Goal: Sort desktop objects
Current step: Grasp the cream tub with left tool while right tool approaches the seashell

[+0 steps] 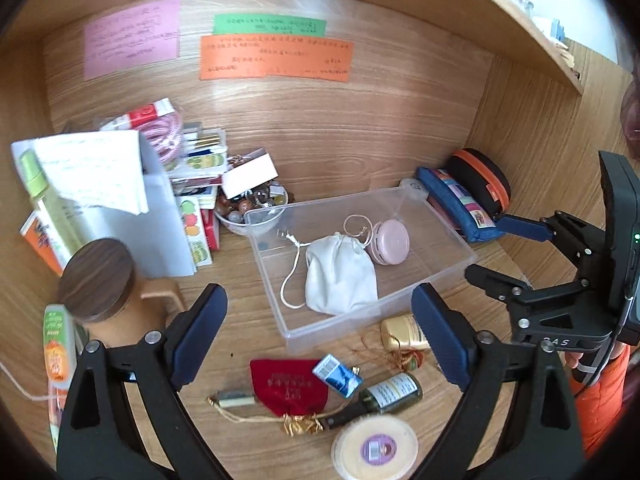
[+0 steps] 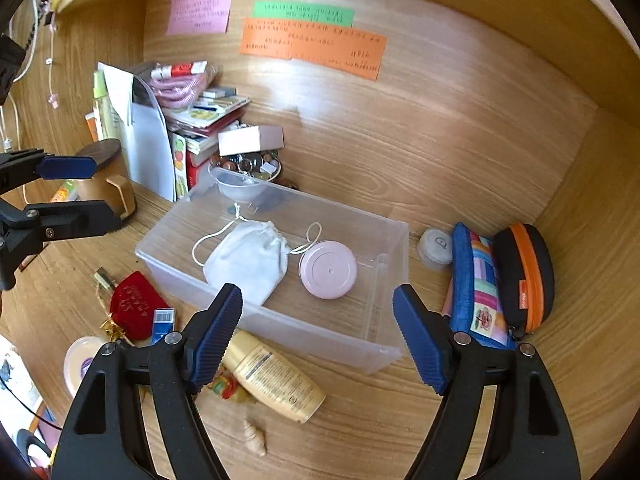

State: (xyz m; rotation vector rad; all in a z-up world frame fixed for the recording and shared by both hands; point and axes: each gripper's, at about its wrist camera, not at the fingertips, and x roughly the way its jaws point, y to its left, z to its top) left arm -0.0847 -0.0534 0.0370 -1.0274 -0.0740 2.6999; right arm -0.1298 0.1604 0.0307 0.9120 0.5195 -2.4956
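Both tongs, left tongs (image 1: 320, 332) and right tongs (image 2: 318, 332), open, empty; white pouch (image 1: 340, 276) in clear bin (image 1: 440, 236) beyond, apparently untouched.

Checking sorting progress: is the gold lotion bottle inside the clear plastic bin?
No, the gold lotion bottle lies on the wooden desk outside the clear plastic bin.

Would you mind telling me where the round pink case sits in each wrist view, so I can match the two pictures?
Left wrist: round pink case right of centre, inside the clear bin, right of the white pouch.
Right wrist: it lies near centre, again right of the pouch.
Shared landmark: orange note on the back wall.
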